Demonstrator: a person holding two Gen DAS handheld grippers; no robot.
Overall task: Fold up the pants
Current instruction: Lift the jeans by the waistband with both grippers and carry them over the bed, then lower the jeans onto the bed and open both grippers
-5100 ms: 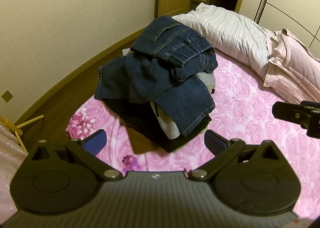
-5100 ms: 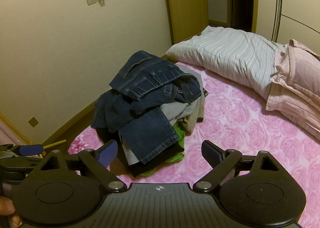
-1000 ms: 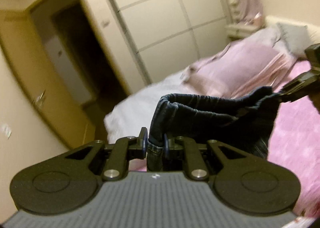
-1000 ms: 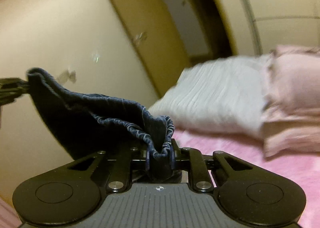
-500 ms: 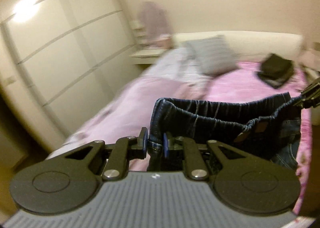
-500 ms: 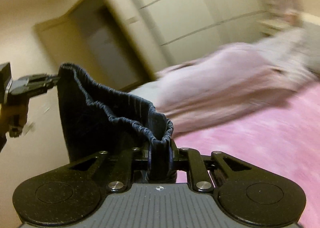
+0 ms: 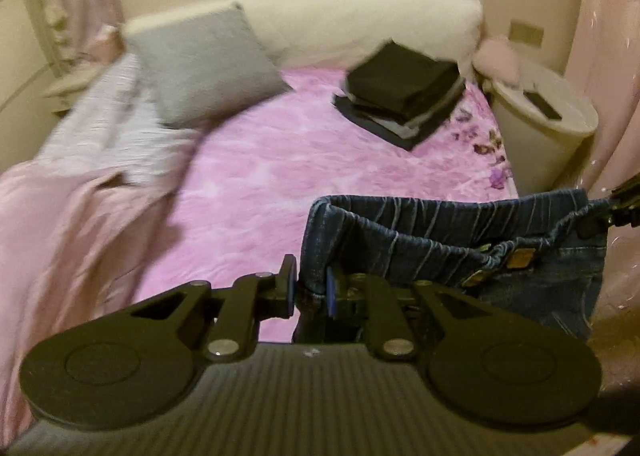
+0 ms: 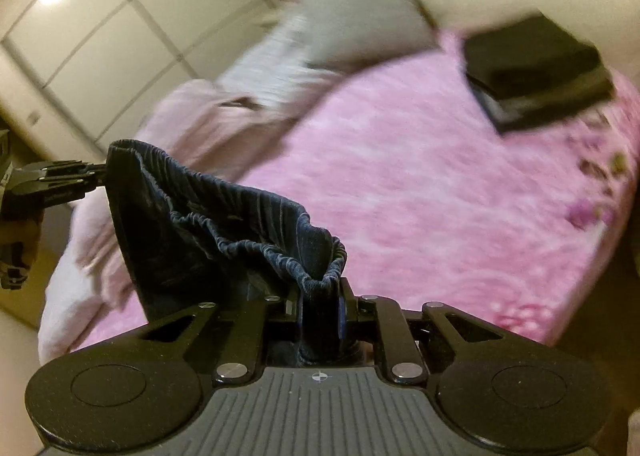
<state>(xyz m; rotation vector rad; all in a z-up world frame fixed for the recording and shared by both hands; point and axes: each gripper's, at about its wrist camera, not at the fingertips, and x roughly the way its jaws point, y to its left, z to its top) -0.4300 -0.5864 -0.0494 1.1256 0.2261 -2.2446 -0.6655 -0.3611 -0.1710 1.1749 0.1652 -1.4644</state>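
pants [image 7: 448, 252] between both grippers' jaws

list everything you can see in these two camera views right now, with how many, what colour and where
jeans: one pair, dark blue, waistband held up between both grippers over the bed's near edge
bedspread: one, pink floral, covering the bed
folded clothes: one stack, black and grey, far right of the bed
cushion: one, grey, against the headboard
headboard: one, cream, far end
quilt: one, pale pink, bunched along the left side
round bin: one, white, beside the bed at right
left gripper: black, shut on the waistband
right gripper: black, shut on the waistband
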